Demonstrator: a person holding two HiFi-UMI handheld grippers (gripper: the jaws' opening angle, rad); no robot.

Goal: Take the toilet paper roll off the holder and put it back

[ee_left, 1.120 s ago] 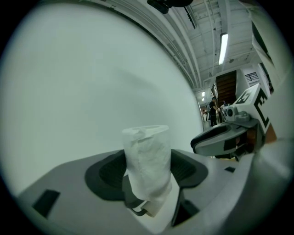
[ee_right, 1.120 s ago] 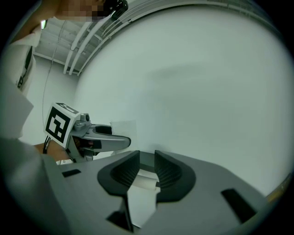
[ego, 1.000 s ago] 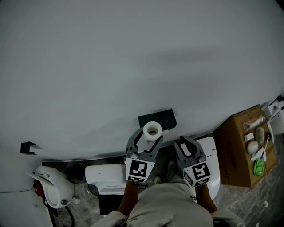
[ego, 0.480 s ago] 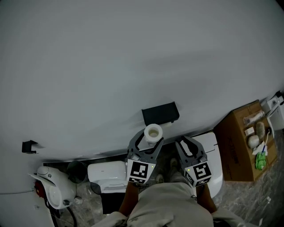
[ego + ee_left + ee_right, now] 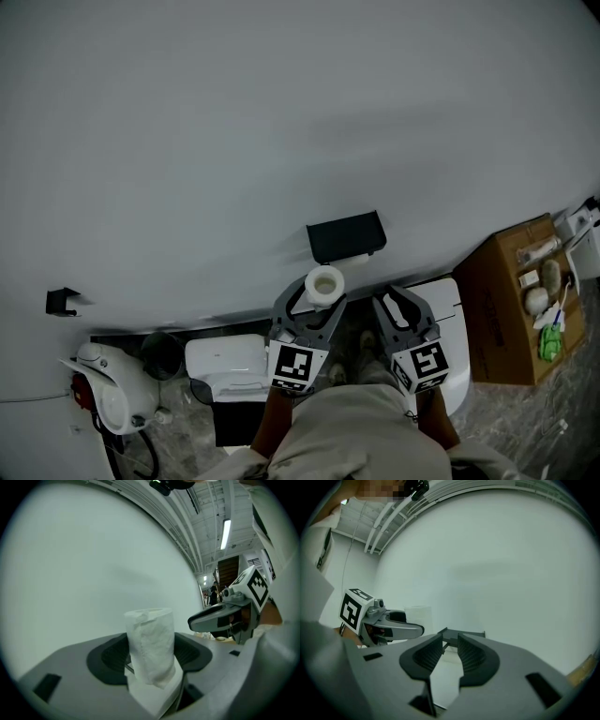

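Toilet paper roll [image 5: 324, 282]: left gripper [image 5: 313, 293] fingers are gripping it upright just below the holder [image 5: 346, 235], likely for re-hanging. Right gripper [image 5: 397, 304]: fingers are waiting narrowly apart, empty, below the holder.

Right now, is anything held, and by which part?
The left gripper clamps the toilet paper roll by its curved sides; the right gripper holds nothing.
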